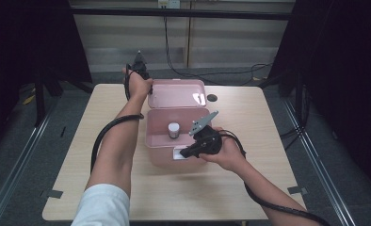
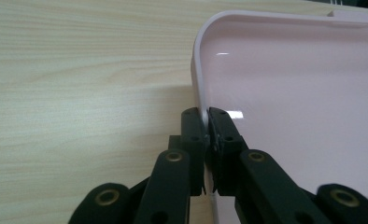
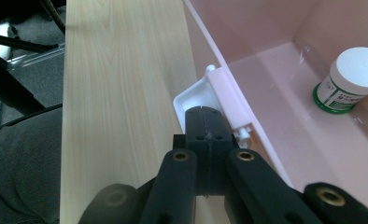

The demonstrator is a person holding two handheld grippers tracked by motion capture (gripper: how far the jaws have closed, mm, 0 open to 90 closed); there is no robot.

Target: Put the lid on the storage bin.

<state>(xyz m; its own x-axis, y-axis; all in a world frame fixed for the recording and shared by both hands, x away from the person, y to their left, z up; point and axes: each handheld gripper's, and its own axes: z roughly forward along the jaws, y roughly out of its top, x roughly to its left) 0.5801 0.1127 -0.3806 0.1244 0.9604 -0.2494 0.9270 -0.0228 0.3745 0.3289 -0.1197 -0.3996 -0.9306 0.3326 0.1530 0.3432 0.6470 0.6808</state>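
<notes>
So the left claw (image 2: 205,122) is pinching the open pink lid (image 2: 294,93) by its thin rim, right claw (image 3: 204,122) is sitting closed on the box's white latch (image 3: 197,100) on the counter (image 1: 127,197); light, slick plastic, edges grip best.

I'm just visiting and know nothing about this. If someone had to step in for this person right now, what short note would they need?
Left gripper: shut on the rim of the open lid, at its corner.
Right gripper: jaws shut, at the white latch on the front wall of the pink box.
Things: the box stands mid-table with its lid swung back; a small white-capped jar stands inside.
Done: box open, jar in.
Left, probably: swing the lid down and fasten the latch.
</notes>
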